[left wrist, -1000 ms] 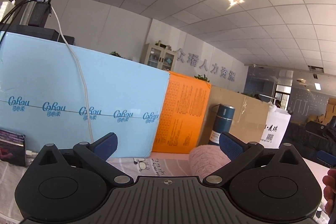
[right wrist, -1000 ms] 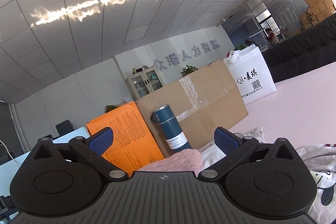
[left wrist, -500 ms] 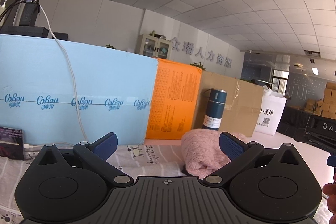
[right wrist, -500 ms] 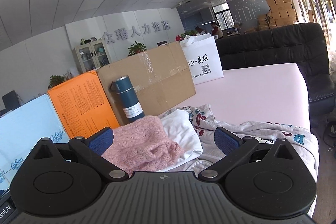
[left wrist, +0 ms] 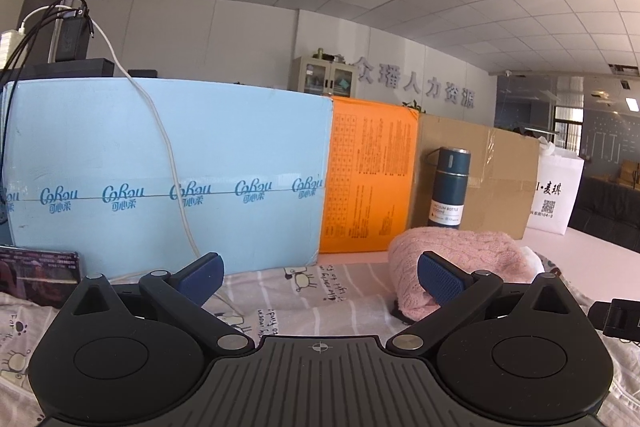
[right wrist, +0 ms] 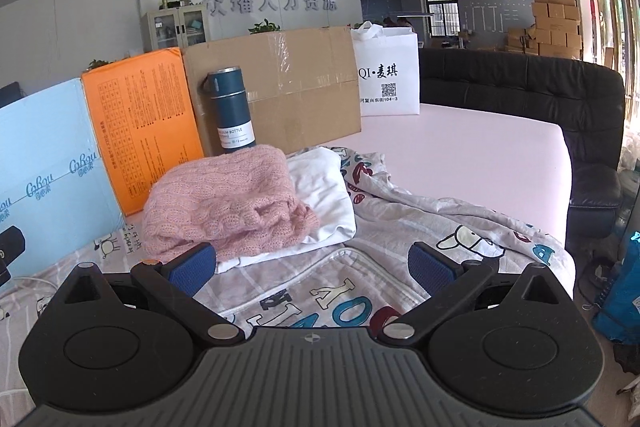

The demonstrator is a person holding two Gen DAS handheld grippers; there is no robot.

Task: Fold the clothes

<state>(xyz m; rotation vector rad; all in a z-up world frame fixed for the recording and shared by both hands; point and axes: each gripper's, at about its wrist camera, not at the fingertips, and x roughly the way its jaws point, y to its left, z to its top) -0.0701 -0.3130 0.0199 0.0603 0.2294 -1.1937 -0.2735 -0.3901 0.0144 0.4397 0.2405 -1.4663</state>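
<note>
On the bench, both tools, left (left wrist: 319,273) and right (right wrist: 311,265), are wide open and empty. Pick one edge of the lettered cloth (right wrist: 336,291), pinch it low, then lift slowly.

The pink sweater (right wrist: 224,203) hides much of the white garment (right wrist: 320,195) beneath.

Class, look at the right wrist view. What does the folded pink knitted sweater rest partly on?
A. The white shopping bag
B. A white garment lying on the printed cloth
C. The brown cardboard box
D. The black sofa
B: the pink knitted sweater lies partly over a white garment, whose edges show beside and under it on the printed cloth.
</note>
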